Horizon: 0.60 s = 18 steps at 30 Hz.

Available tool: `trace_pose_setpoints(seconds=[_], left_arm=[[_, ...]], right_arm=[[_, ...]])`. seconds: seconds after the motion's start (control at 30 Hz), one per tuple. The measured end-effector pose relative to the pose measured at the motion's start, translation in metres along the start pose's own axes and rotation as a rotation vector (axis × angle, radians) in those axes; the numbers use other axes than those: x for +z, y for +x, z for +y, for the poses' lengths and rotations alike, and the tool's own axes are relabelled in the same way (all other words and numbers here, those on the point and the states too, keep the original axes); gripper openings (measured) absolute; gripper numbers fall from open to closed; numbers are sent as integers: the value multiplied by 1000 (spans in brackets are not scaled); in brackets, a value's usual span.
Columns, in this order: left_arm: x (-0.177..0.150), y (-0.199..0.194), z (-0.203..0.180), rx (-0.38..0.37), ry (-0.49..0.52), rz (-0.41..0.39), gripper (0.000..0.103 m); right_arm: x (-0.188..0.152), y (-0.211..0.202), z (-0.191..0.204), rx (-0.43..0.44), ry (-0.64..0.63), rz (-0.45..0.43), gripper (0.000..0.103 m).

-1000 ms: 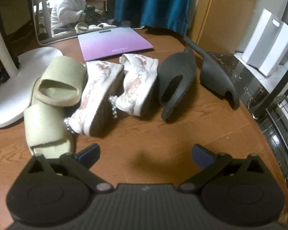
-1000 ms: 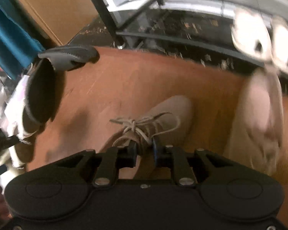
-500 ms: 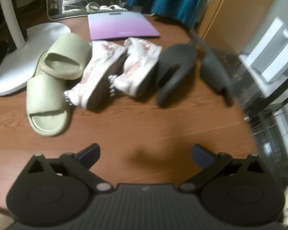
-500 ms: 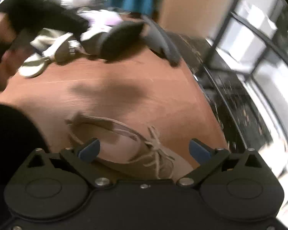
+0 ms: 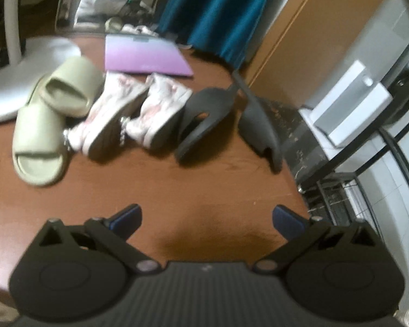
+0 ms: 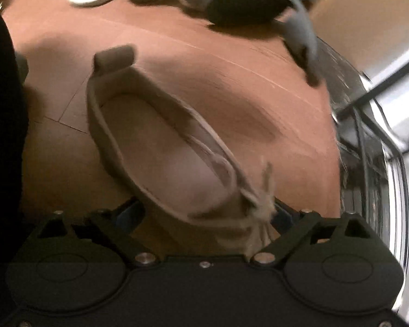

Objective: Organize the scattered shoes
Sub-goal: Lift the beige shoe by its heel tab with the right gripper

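Note:
In the left wrist view a row of shoes lies on the wooden floor: two green slides (image 5: 50, 114), two white floral shoes (image 5: 131, 111) and two dark grey slippers (image 5: 204, 117), the right one (image 5: 259, 128) apart from its mate. My left gripper (image 5: 205, 219) is open and empty, well in front of the row. In the right wrist view a tan lace-up shoe (image 6: 161, 160) lies close below my right gripper (image 6: 204, 209). Its jaws are open, one on each side of the shoe's laced toe. The view is blurred.
A purple scale (image 5: 144, 57) lies behind the row, a white fan base (image 5: 16, 81) at the left. A blue curtain (image 5: 218, 8) and a wooden panel (image 5: 313, 35) stand behind. A black metal rack (image 5: 368, 163) and dark tiles border the floor on the right.
My right gripper let go of the tan shoe's tongue, opened wide and swung round; the shoe now lies close under it. My left gripper pulled back and turned slightly right.

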<state>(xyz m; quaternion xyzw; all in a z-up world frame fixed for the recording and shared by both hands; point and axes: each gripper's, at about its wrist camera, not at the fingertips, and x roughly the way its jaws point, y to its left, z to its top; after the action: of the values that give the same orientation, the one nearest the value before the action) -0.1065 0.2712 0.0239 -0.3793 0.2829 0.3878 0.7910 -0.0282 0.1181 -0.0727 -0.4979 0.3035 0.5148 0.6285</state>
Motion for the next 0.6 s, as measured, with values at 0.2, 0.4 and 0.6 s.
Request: trace_pose_setpoints(seconds=[0.2, 0.4, 0.6], left_arm=[[0, 6, -6, 17, 20, 3, 102], [-4, 10, 3, 24, -9, 39, 102], [-5, 13, 1, 44, -4, 43, 102]], right_arm=[[20, 9, -35, 39, 430, 1, 82], [34, 7, -31, 19, 541, -58, 98], [17, 19, -33, 55, 507, -59, 80]])
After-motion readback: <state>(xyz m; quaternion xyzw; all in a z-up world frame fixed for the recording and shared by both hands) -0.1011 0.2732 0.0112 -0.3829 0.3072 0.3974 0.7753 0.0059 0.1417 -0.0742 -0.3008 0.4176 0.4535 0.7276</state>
